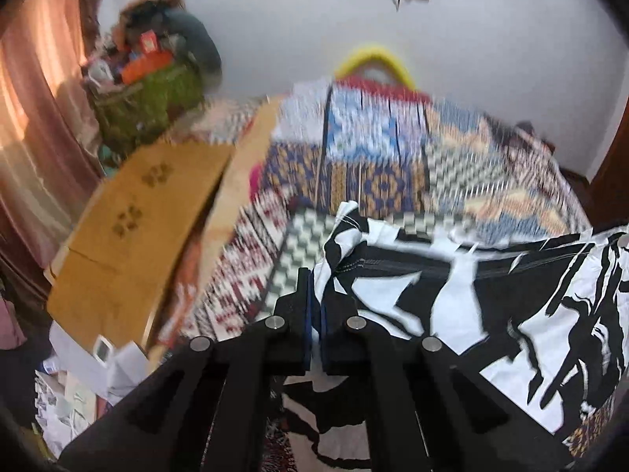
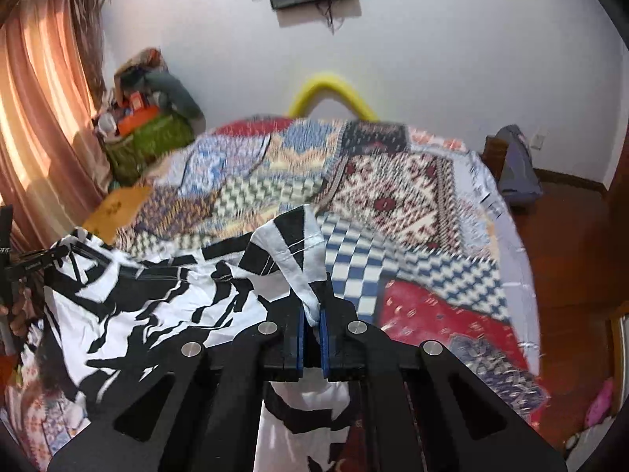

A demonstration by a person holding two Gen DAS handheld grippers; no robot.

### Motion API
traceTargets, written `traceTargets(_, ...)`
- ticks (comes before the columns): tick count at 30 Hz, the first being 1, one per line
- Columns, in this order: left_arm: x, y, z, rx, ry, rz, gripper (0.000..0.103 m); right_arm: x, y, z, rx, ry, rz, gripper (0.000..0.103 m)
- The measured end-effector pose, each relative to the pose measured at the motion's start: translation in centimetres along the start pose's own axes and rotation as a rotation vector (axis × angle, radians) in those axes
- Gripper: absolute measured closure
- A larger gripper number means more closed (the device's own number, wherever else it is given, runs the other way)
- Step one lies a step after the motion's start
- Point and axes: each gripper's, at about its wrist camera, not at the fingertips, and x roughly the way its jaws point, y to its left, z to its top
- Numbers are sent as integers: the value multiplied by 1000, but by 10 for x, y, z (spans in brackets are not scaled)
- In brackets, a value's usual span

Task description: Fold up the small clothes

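— So, start at the left of the frame: why do you have your left tongs [image 1: 314,314] pinched on that edge of the black-and-white garment [image 1: 491,314]?

— Look at the left wrist view. Your blue pads are pressed together with the cloth's hem caught between them, low in the middle of the frame, and the fabric runs off to the right in a taut band. You are holding one corner so the piece hangs spread instead of bunched.

— And the cardboard box [image 1: 129,228] at left?

— It sits on the left side of the bed, apart from the garment. It plays no part in the hold, as far as I can judge.

— Moving right, what are your right tongs [image 2: 312,322] doing?

— They are clamped too. In the right wrist view a twisted white corner of the garment is squeezed between the pads at lower centre, and a flap stands up above them. From there the cloth stretches toward the left edge of the frame, where your other tool shows.

— So where is the garment exactly?

— Strung between your two grips, lifted above the patchwork bedspread [image 2: 412,204] with its lower part drooping beneath the tongs. Whether any of it touches the bed I cannot tell; the frames are blurred.

— Why held that way?

— My guess: two corners high and apart lets the piece straighten under its own weight, so you can lay it flat on the bed for the first fold. Keep both grips even, or one corner may slip.
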Motion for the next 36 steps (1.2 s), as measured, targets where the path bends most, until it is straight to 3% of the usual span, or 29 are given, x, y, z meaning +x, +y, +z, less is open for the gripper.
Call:
traceTargets(4, -10, -4, 18, 4, -57, 25, 100, -14, -9, 12, 27, -49, -26, 98)
traceTargets(9, 26, -14, 26, 9, -5, 65, 100, 10, -22, 11, 47, 1, -81, 98)
traceTargets(15, 88, -30, 13, 41, 115, 100, 100, 48, -34, -10, 66, 92, -117, 98)
traceTargets(19, 96, -37, 2, 94, 132, 101, 96, 48, -36, -15, 58, 107, -114, 94)
traceTargets(23, 77, -27, 5, 59, 139, 54, 93, 21, -32, -10, 50, 58, -140, 71)
traceTargets(25, 58, -21, 8, 31, 122, 34, 86, 3, -26, -6, 44, 12, -134, 66)
traceTargets(30, 9, -32, 2, 50, 81, -52, 68, -36, 7, -6, 35, -28, 6, 61)
traceTargets(33, -6, -61, -14, 99, 101, -118, 65, -36, 39, -15, -16, 6, 72, 55)
traceTargets(36, -6, -89, -32, 137, 135, -175, 54, -20, 71, -31, -58, 66, 119, 55)
